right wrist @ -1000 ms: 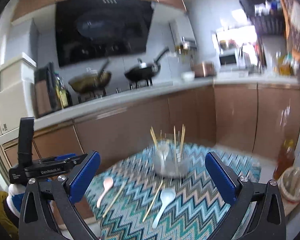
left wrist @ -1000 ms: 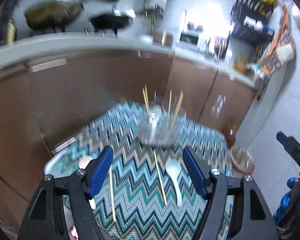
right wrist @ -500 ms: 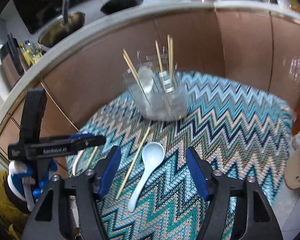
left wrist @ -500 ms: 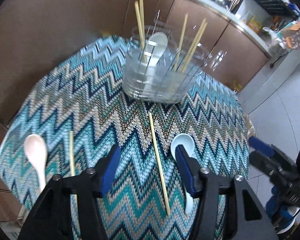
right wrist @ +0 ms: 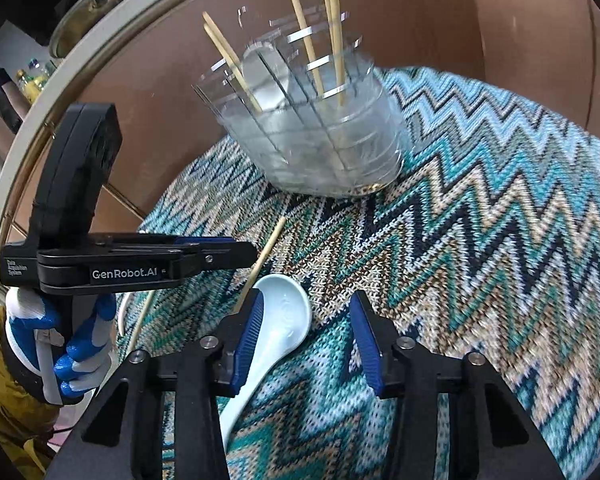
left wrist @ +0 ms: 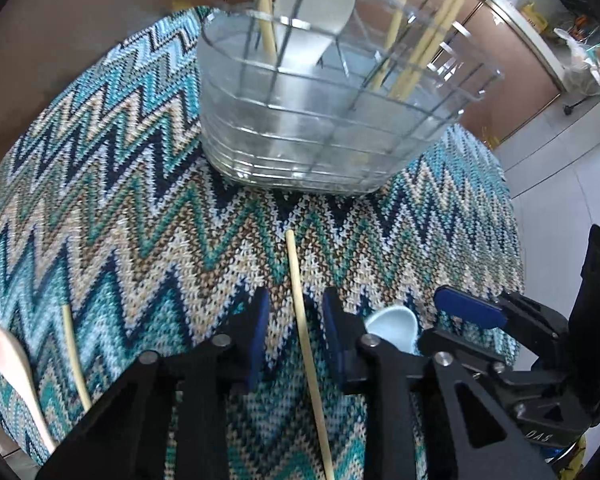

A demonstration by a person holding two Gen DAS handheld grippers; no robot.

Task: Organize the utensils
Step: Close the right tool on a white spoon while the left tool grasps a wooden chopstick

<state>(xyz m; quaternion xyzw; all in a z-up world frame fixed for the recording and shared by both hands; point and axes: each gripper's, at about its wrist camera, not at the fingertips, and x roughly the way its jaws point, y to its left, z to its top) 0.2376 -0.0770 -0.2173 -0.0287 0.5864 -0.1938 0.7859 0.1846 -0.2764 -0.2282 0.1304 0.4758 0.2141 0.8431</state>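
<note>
A clear divided utensil holder point(left wrist: 320, 120) stands on the zigzag cloth point(left wrist: 100, 208), holding several chopsticks and a white spoon; it also shows in the right wrist view point(right wrist: 320, 132). My left gripper point(left wrist: 294, 320) is low over the cloth, its jaws partly closed around a loose chopstick point(left wrist: 304, 340) without touching it. My right gripper point(right wrist: 306, 320) is open over a pale blue spoon point(right wrist: 276, 328), whose bowl lies by the left finger. The spoon also shows in the left wrist view point(left wrist: 392, 328).
A second chopstick point(left wrist: 74, 356) and a pinkish spoon point(left wrist: 12, 368) lie at the cloth's left edge. Brown cabinet fronts point(right wrist: 160, 92) stand behind the table. The left gripper's body point(right wrist: 120, 264) sits left of the right gripper.
Both grippers have dropped closer to the cloth. The left jaws narrowed around the loose chopstick. The right jaws narrowed and came down over the blue spoon.
</note>
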